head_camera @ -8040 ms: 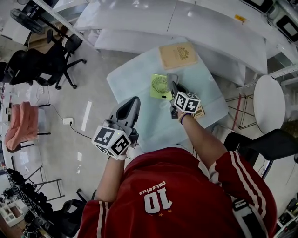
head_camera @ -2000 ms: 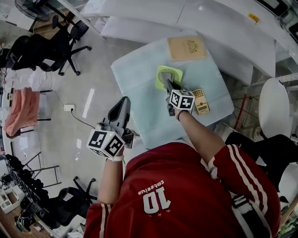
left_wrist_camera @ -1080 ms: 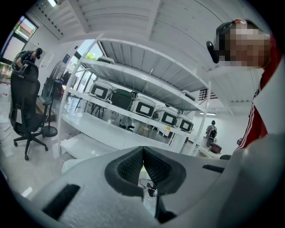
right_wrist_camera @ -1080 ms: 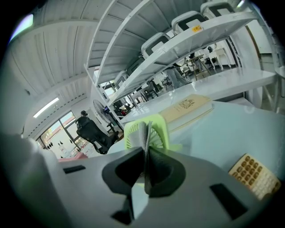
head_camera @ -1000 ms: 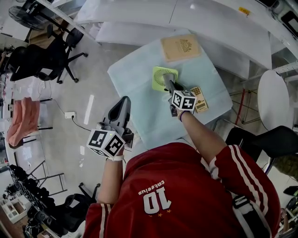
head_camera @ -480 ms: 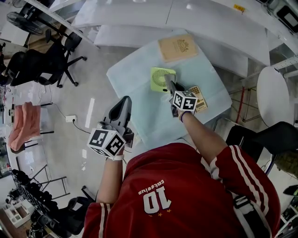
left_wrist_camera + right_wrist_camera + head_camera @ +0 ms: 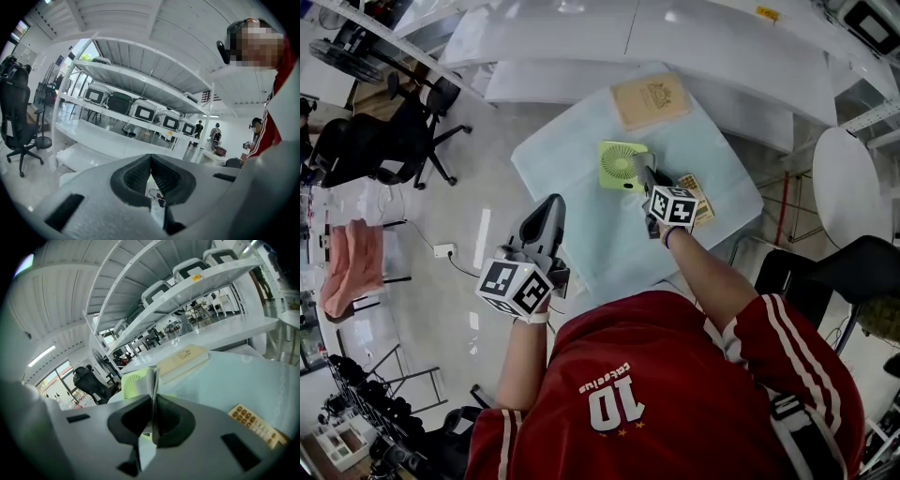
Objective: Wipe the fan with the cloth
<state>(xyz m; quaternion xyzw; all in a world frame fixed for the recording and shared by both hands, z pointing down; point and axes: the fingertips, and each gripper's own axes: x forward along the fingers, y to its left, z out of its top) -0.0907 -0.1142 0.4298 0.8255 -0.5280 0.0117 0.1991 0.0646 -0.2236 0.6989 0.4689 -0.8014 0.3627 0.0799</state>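
Observation:
A small lime-green fan (image 7: 622,165) lies flat on the pale blue table (image 7: 581,225). My right gripper (image 7: 643,176) sits at the fan's right edge, its marker cube nearer me. In the right gripper view the jaws (image 7: 153,397) are shut on a thin pale cloth (image 7: 152,380) that stands up between them, with the fan's green grille (image 7: 134,382) just beyond. My left gripper (image 7: 547,217) hangs off the table's left side over the floor. In the left gripper view its jaws (image 7: 150,172) are shut with nothing in them, aimed at white shelving.
A tan book (image 7: 651,99) lies at the table's far side behind the fan. A tan keypad device (image 7: 697,198) lies right of my right gripper. Office chairs (image 7: 403,141) stand on the floor to the left, and white shelves (image 7: 675,37) run behind the table.
The right gripper with the cloth has shifted from over the fan's near part to its right edge. The left gripper has stayed beside the table.

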